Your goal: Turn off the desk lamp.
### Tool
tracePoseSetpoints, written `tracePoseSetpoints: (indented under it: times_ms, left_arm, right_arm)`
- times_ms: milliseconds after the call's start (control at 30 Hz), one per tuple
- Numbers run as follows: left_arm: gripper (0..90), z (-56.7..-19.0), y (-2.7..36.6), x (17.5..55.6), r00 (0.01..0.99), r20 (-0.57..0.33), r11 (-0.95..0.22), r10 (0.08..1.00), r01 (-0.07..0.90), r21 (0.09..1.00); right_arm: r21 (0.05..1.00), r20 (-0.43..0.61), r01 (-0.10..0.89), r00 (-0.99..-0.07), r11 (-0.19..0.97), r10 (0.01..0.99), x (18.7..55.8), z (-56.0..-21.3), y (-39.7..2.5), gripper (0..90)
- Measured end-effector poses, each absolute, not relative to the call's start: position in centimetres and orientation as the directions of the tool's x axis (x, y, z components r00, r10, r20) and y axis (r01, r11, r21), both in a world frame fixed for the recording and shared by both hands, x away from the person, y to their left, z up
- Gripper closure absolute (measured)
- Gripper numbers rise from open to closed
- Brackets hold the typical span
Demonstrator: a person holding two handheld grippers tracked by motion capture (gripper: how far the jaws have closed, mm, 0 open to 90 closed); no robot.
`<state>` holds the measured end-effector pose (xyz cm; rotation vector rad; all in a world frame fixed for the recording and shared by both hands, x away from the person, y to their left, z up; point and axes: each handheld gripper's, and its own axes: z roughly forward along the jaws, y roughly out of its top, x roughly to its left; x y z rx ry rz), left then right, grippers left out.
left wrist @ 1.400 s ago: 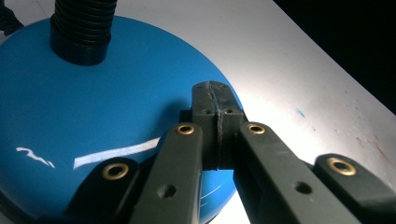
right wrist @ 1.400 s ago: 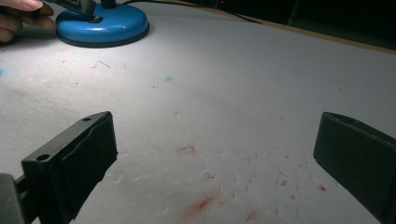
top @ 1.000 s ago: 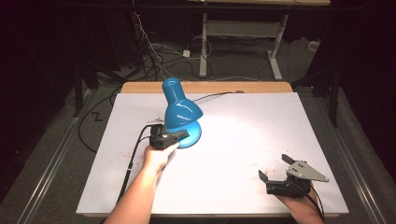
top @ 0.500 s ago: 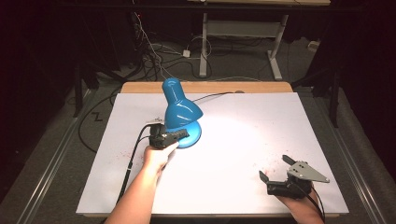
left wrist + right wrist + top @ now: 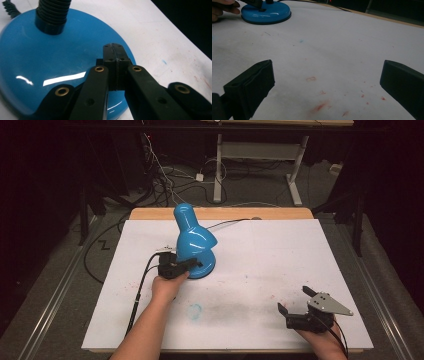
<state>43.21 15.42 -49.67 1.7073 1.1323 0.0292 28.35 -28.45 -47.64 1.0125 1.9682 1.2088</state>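
So there's a big white table [image 5: 280,265] with faint red and blue smudges, and the blue desk lamp [image 5: 192,242] sits on its far left part, shade tipped toward the far side so it covers most of its own neck and base from above. The left gripper [image 5: 192,264] is clenched with nothing between its jaws, tips resting right on the lamp's round base [image 5: 50,62], and whether there's a switch under them is hard to make out. The right gripper [image 5: 295,300] sits near the right corner, well apart from the lamp, jaws spread wide over bare table.
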Motion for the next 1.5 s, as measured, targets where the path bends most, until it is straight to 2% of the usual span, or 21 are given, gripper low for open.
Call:
tracePoseSetpoints:
  times_ms: [333, 900, 1200, 1400, 1500]
  left_arm:
    - [88.2, -48.5, 17.3, 41.4, 0.566, -0.391, -0.068, 0.726, 0.625, 0.778]
    - [88.1, -48.3, 20.4, 34.9, 0.574, -0.187, -0.235, 0.797, 0.58, 0.78]
    - [88.0, -48.6, 21.4, 30.2, 0.591, -0.143, -0.258, 0.794, 0.541, 0.801]
    - [87.6, -48.8, 21.2, 30.1, 0.609, -0.123, -0.282, 0.784, 0.526, 0.802]
    - [72.3, -49.0, 21.6, 30.2, 0.61, -0.148, -0.26, 0.778, 0.528, 0.809]
  right_arm:
    - [0.912, -0.098, 0.297, -0.51, 0.282, 0.855, 28.4, -47.6, -28.7, 0.4]
    - [0.915, -0.102, 0.289, -0.509, 0.282, 0.854, 28.3, -47.4, -28.5, 0.4]
    - [0.915, -0.101, 0.29, -0.506, 0.28, 0.857, 28.2, -47.5, -28.6, 0.4]
    - [0.912, -0.105, 0.295, -0.505, 0.285, 0.857, 28.3, -47.6, -28.3, 0.4]
    - [0.911, -0.108, 0.295, -0.506, 0.289, 0.856, 28.4, -47.6, -28.1, 0.4]
